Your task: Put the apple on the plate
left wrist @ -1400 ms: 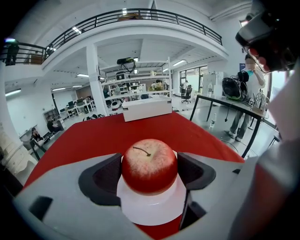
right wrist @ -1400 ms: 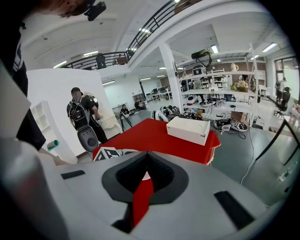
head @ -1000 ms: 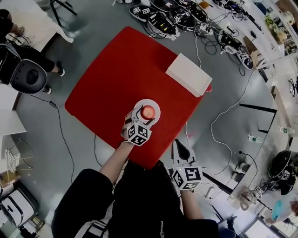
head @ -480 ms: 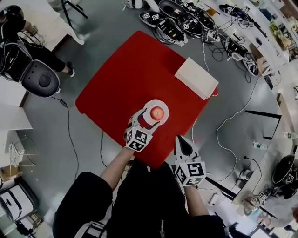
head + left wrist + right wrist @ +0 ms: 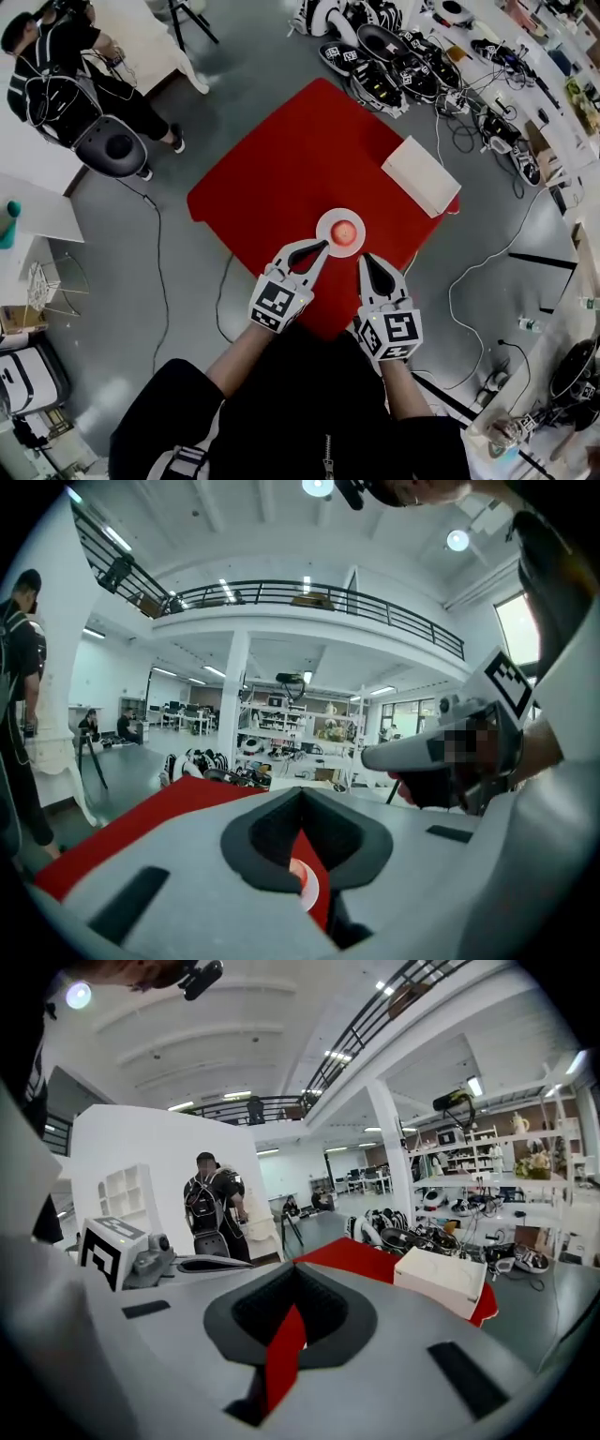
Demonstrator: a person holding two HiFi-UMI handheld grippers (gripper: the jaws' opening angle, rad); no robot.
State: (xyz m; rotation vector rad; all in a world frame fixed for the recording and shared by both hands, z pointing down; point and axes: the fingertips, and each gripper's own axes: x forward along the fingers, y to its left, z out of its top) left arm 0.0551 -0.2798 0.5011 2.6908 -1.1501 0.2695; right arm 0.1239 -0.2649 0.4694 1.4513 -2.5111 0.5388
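The red table (image 5: pixel 281 159) carries little, so the risk sits near the person's edge of it. The white plate (image 5: pixel 325 225) lies just ahead of both gripper tips and not far from that edge, so a low sweep of either gripper could shove it toward the drop. The apple (image 5: pixel 346 231) rests on the plate, about its middle, free of any grip. Being round, it would likely roll off if the rim were nudged.

The left gripper (image 5: pixel 322 247), just short of the plate, has just been closing its jaws, which meet with nothing between them. The right gripper (image 5: pixel 365 259), beside it, is likewise closed and empty. Nothing stands between them and the plate.

Well beyond the right gripper, a white box (image 5: pixel 421 175) lies at the table's corner. Off the table, a person (image 5: pixel 56 56) stands by a black chair (image 5: pixel 111 145) far left of the left gripper. Black gear (image 5: pixel 384 66) is heaped past the far edge, and cables (image 5: pixel 155 244) cross the floor, where feet could catch.
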